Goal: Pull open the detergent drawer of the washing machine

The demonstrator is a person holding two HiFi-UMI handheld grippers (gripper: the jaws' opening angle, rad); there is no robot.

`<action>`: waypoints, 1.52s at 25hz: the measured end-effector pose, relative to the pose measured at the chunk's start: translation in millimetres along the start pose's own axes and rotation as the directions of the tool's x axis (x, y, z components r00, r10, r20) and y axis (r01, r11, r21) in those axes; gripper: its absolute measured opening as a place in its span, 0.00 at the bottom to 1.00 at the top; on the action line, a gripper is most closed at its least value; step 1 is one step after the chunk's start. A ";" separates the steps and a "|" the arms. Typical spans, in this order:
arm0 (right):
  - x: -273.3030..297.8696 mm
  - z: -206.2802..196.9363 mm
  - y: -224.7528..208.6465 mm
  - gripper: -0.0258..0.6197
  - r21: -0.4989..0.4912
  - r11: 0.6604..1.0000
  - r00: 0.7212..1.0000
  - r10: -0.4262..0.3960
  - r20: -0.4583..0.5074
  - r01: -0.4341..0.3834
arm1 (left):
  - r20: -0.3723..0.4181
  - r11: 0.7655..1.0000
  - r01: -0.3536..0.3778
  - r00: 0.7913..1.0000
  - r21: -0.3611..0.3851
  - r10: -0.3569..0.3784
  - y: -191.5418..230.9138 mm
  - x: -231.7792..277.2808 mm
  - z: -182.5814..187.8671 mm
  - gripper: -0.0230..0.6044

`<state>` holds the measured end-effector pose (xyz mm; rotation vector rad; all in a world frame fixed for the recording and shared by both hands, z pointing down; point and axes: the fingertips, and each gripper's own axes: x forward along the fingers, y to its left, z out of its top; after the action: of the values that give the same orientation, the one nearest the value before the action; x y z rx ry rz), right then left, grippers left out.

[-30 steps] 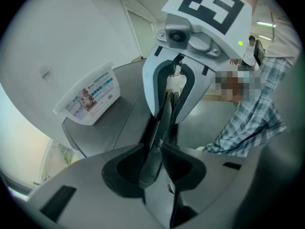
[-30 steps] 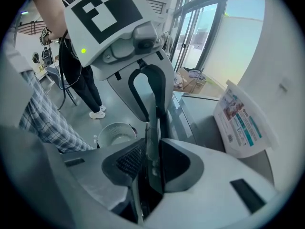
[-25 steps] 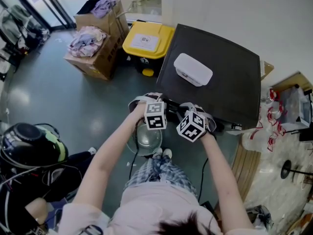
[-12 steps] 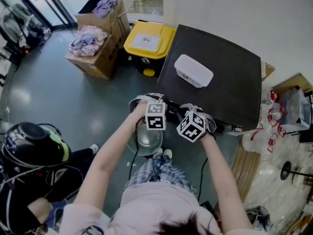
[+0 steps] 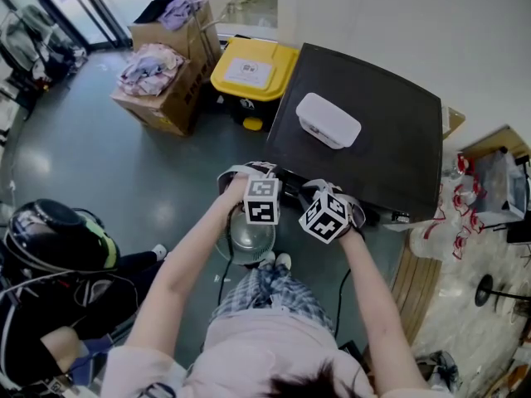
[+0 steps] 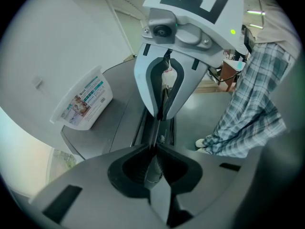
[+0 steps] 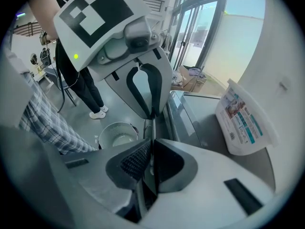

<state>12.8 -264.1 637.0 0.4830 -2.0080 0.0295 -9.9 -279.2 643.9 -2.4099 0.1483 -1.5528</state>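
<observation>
The washing machine's dark top (image 5: 373, 131) fills the upper right of the head view, and both grippers sit side by side at its front edge. A thin dark strip, which looks like the detergent drawer's front lip (image 6: 158, 130), runs between the two sets of jaws. My left gripper (image 6: 155, 149) is shut on this strip, and so is my right gripper (image 7: 151, 144). Each gripper view shows the other gripper facing it: the right gripper (image 6: 161, 117) and the left gripper (image 7: 152, 114). In the head view the marker cubes hide the fingertips of the left gripper (image 5: 264, 181) and the right gripper (image 5: 319, 196).
A white detergent box (image 5: 328, 118) lies on the machine top. The round door (image 5: 251, 232) bulges below the grippers. A yellow-lidded bin (image 5: 249, 69) and cardboard boxes of clothes (image 5: 162, 77) stand to the left. A helmeted person (image 5: 54, 243) crouches at lower left.
Both grippers stay in place at the machine's front edge. The helmeted person at the lower left has shifted slightly.
</observation>
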 end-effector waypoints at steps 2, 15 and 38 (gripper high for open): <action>0.5 -1.2 3.4 0.12 0.001 1.000 1.000 0.004 -0.002 -0.004 | 0.001 1.000 -0.001 1.000 0.001 0.001 -3.1 -0.3 -0.4 0.14; -4.9 -4.9 36.2 0.11 0.018 0.999 0.999 0.043 0.020 -0.043 | 0.001 1.000 0.020 1.000 0.018 -0.020 -35.9 -7.4 -2.2 0.14; -17.1 -10.7 98.1 0.11 0.009 0.992 0.991 0.127 0.032 -0.128 | 0.002 0.999 0.032 0.999 0.019 -0.032 -97.6 -24.9 -3.7 0.13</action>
<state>-5.5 -166.1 645.6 0.3633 -2.0682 0.1120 -29.5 -180.5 650.7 -2.4103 0.0944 -1.5585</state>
